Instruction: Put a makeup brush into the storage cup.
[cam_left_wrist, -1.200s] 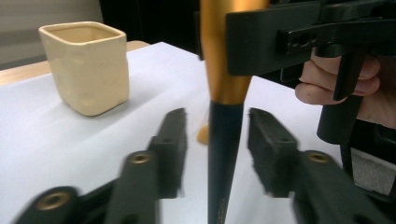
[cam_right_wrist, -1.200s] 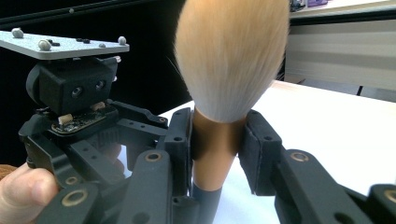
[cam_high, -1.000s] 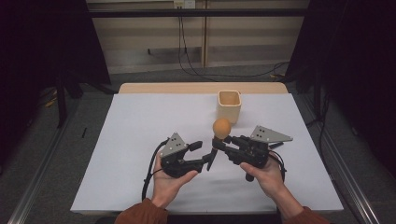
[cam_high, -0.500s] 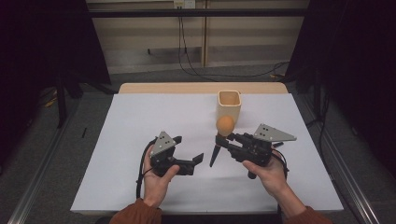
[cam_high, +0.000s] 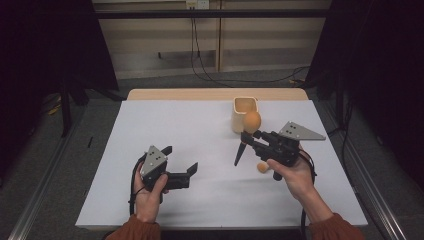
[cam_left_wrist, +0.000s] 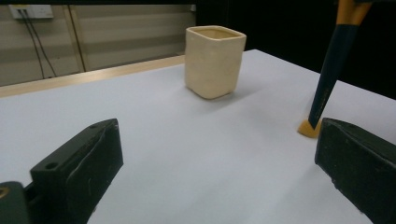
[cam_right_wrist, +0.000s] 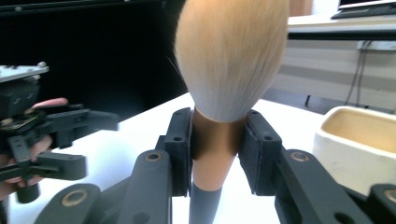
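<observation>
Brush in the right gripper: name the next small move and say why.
Probably carry the brush over the cup and turn it upright. The right gripper clamps its collar, the handle tip hangs above the table, and the left gripper, just opened, is empty.

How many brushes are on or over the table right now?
1. The brush is clamped in the right gripper, bristles up, handle tip near the white table, beside the cream cup. More could sit hidden inside the cup.

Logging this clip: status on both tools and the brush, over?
Left tool open, nothing between jaws. Right tool clamped on makeup brush, bristles up. Cup just beyond it, nothing between.
</observation>
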